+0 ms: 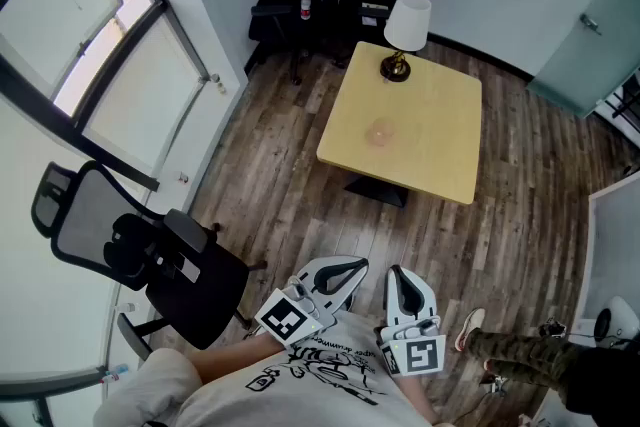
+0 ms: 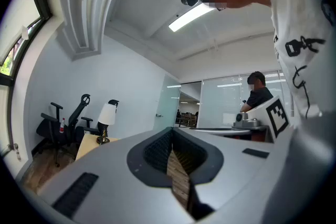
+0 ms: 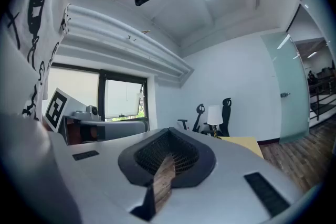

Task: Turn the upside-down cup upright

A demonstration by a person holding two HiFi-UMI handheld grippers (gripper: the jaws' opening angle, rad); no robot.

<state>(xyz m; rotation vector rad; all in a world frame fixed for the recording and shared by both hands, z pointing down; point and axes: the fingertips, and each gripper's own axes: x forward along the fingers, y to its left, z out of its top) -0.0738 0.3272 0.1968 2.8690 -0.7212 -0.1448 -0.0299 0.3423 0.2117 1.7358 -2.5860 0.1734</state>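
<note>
A small clear, faintly pink cup (image 1: 381, 132) stands near the middle of the yellow table (image 1: 440, 160); it is too far off to tell which way up. Both grippers are held close to the person's body, well short of the table. My left gripper (image 1: 347, 272) and right gripper (image 1: 399, 279) point level toward the table, jaws shut with nothing between them. In the left gripper view the shut left gripper (image 2: 171, 134) faces the table (image 2: 86, 145). In the right gripper view the shut right gripper (image 3: 168, 135) has the table (image 3: 244, 142) beyond it. The cup shows in neither gripper view.
A white-shaded lamp (image 1: 405, 30) stands at the table's far edge. Black office chairs (image 1: 300, 5) line the back wall, and another chair (image 1: 150, 260) is near left. A second person's leg (image 1: 525, 355) is at the right. Wood floor lies between me and the table.
</note>
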